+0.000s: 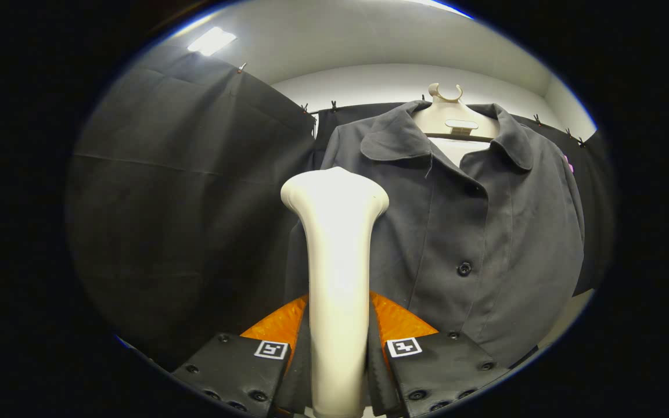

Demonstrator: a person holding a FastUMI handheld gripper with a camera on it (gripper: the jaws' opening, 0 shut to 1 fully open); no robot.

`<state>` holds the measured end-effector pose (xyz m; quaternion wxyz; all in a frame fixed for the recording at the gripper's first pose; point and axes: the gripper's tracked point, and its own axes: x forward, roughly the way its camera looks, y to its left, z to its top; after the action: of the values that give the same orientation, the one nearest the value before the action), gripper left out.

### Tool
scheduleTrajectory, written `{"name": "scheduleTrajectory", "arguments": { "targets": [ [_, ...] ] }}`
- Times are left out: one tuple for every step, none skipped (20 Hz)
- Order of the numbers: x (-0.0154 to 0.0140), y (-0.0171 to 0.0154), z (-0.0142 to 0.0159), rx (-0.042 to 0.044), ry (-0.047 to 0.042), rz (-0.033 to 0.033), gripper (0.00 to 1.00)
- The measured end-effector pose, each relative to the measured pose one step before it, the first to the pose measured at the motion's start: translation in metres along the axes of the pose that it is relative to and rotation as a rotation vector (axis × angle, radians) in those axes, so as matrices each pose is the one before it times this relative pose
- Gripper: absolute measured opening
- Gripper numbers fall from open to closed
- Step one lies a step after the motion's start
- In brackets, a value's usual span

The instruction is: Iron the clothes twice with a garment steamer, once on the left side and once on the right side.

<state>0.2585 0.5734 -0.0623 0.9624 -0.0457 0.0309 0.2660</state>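
Honestly, the claw (339,354) is pinching the garment steamer (337,273) by its handle near the jacket's (474,232) left front; a tilted head could miss the fabric.

1. I can read no words, brands or numbers anywhere
2. I see only two small square coded marker tags, one on each finger of the gripper (337,348); neither carries legible text
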Motion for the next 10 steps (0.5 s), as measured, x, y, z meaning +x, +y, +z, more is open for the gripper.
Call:
{"name": "scheduleTrajectory", "arguments": {
  "targets": [
    [-0.00259, 0.0032, -0.00475, 0.00339, 0.00872, 0.01352, 0.48],
    [-0.00287, 0.00321, -0.00473, 0.0053, 0.00818, 0.01006, 0.48],
    [-0.0011, 0.00087, -0.00507, -0.00152, 0.0067, 0.00333, 0.48],
    [-0.0035, 0.00054, -0.00389, -0.00573, 0.00563, -0.00199, 0.48],
    [-0.00069, 0.00017, -0.00386, -0.00379, 0.0055, -0.00095, 0.48],
    [-0.00182, 0.00077, -0.00477, -0.00243, 0.00627, -0.00028, 0.48],
    [-0.00076, -0.0006, -0.00308, -0.00008, 0.00595, -0.0006, 0.48],
    [-0.00104, -0.00033, -0.00264, 0.00231, 0.00608, 0.00012, 0.48],
    [-0.00169, 0.00048, -0.0032, 0.00405, 0.00564, 0.002, 0.48],
    [-0.00332, 0.00188, -0.00408, 0.00456, 0.00594, 0.00351, 0.48]
  ]
}}
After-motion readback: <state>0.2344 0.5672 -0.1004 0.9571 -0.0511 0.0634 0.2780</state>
